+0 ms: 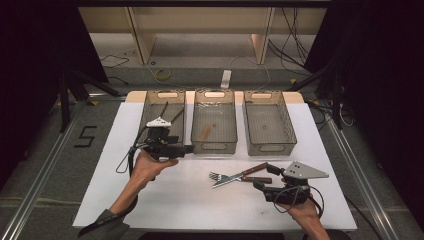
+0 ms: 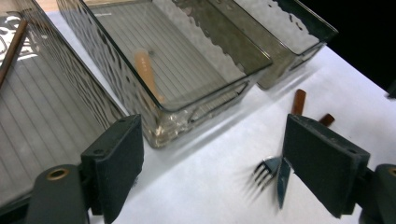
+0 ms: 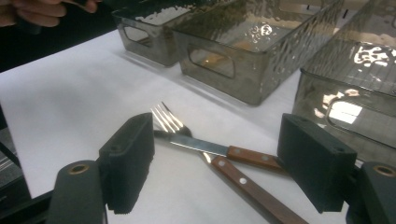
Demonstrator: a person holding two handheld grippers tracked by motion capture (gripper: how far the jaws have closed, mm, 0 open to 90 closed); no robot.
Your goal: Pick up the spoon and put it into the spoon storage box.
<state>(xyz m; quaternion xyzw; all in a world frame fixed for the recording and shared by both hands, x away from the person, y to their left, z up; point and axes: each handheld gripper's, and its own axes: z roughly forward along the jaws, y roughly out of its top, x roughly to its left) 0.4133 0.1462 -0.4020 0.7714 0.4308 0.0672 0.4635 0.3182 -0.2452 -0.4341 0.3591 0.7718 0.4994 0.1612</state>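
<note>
A fork (image 1: 218, 176) and a knife (image 1: 235, 178), both with wooden handles, lie crossed on the white mat (image 1: 200, 200) right of centre. My right gripper (image 1: 264, 176) stands open at their handle ends. In the right gripper view its jaws (image 3: 215, 163) flank the knife handle (image 3: 254, 158) and the fork handle (image 3: 243, 182) without pressing on them. My left gripper (image 1: 187, 148) is open and empty, held just in front of the left bin (image 1: 150, 107) and pointing right. Its own view (image 2: 212, 158) looks past the middle bin (image 2: 205, 100) at the fork tines (image 2: 266, 170).
Three smoky clear bins stand in a row at the back of the mat. The left one holds thin brown sticks (image 1: 170, 112), the middle bin (image 1: 215, 146) a wooden-handled piece (image 1: 205, 132), and the right bin (image 1: 272, 146) holds nothing I can see.
</note>
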